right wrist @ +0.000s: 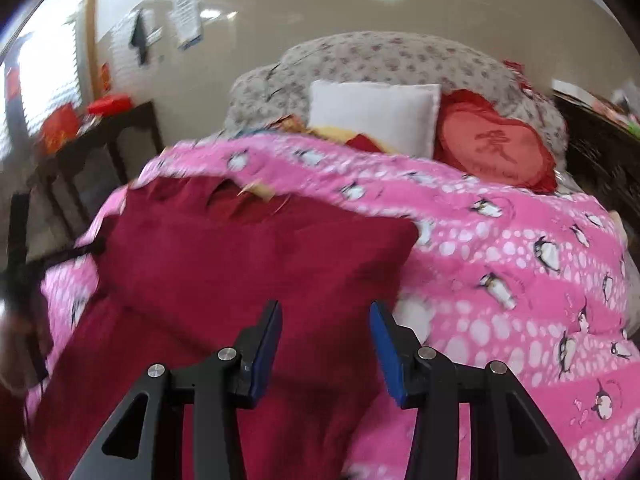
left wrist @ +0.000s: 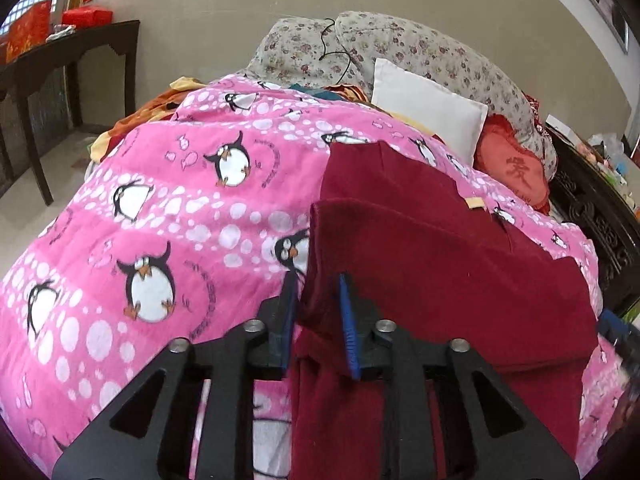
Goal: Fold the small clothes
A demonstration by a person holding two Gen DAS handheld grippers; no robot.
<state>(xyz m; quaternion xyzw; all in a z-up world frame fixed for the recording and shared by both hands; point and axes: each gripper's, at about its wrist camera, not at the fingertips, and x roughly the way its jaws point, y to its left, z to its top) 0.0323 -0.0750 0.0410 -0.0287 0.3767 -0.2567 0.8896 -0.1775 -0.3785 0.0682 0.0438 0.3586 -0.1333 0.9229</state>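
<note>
Mid-fold: the left gripper (left wrist: 320,316) pinches the maroon garment's (left wrist: 440,264) raised edge on the pink penguin quilt (left wrist: 160,208), the right gripper (right wrist: 324,332) hovers half-open, empty, needing a matching corner next.

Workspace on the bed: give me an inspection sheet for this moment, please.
Surface: pink penguin blanket over a bed.
Job's things: dark red garment, partly folded.
Clutter: white pillow, red heart cushion.
Grippers: left gripper clamps a bunched fold of the garment; right gripper open above the garment, nothing between the pads.
Cables: thin black cord on the floral headboard.
Surroundings: dark side table, red boxes on it.
</note>
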